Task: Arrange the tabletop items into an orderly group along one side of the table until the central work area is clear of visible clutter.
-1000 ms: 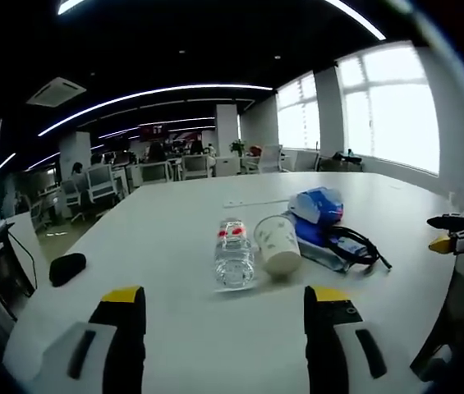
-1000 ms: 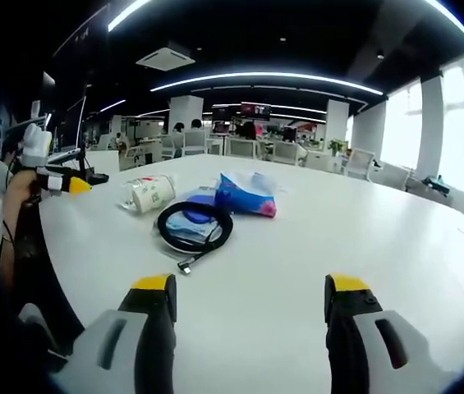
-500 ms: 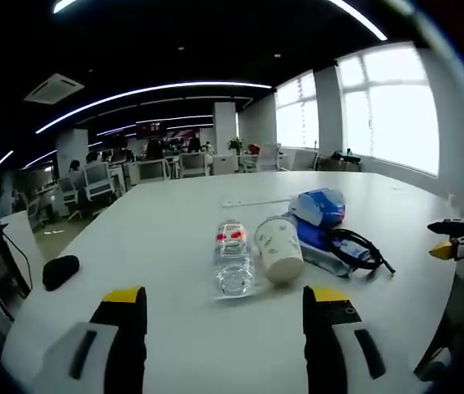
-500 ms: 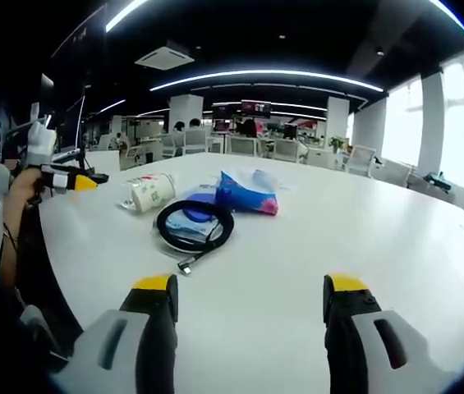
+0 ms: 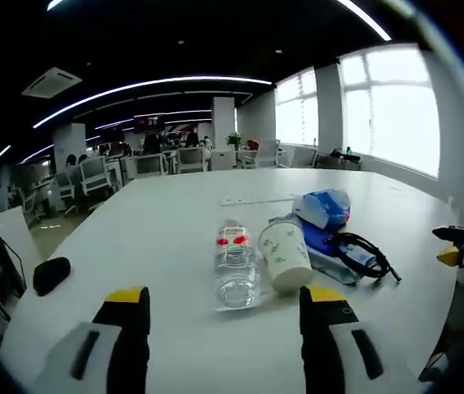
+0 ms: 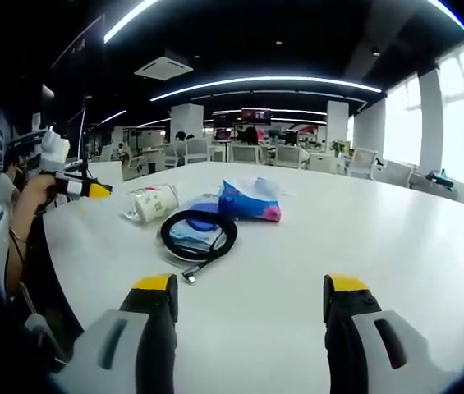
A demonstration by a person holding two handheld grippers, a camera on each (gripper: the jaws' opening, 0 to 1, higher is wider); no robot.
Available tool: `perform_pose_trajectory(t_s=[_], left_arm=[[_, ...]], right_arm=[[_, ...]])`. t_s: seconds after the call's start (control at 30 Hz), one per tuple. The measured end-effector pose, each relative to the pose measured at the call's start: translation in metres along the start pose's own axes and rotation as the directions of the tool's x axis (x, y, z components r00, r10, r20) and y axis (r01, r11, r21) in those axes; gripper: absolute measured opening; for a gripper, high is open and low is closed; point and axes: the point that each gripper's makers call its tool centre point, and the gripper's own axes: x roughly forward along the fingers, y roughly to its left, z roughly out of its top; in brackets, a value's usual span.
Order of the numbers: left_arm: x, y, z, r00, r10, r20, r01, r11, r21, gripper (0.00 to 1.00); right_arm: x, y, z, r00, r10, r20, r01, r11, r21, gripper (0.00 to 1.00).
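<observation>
Left gripper: jaws wide, holding nothing, above the worktop. Past them lie a bottle, cup, cable and tissue pack. Right gripper: jaws wide, empty, near the cable.

Bare table lay open at left and lower centre; bottle, cup, tissue pack and cable crowded the right-centre.

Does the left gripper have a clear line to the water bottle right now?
Probably yes. The left gripper is open and faces the bottle, which lies on its side on the table with bare tabletop between. The paper cup lies close beside it.
</observation>
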Motion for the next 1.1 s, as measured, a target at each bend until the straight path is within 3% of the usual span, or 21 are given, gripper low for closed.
perform_pose_trajectory(t_s=[0.33,0.77,1.1], left_arm=[[0.015,0.005,-0.003,0.999,-0.005,-0.035,0.004,0.999,-0.033,0.72],[0.027,0.005,0.004,0.998,0.014,-0.063,-0.013,1.0,0.018,0.72],[0.035,0.005,0.006,0.997,0.005,-0.076,-0.004,1.0,0.012,0.71]], right_arm=[[-0.001,-0.001,0.0,1.0,-0.002,0.01,0.002,1.0,0.004,0.68],[-0.001,0.001,-0.004,1.0,0.003,0.002,-0.003,1.0,-0.005,0.68],[-0.002,-0.001,-0.004,1.0,-0.008,-0.011,0.008,1.0,-0.022,0.68]])
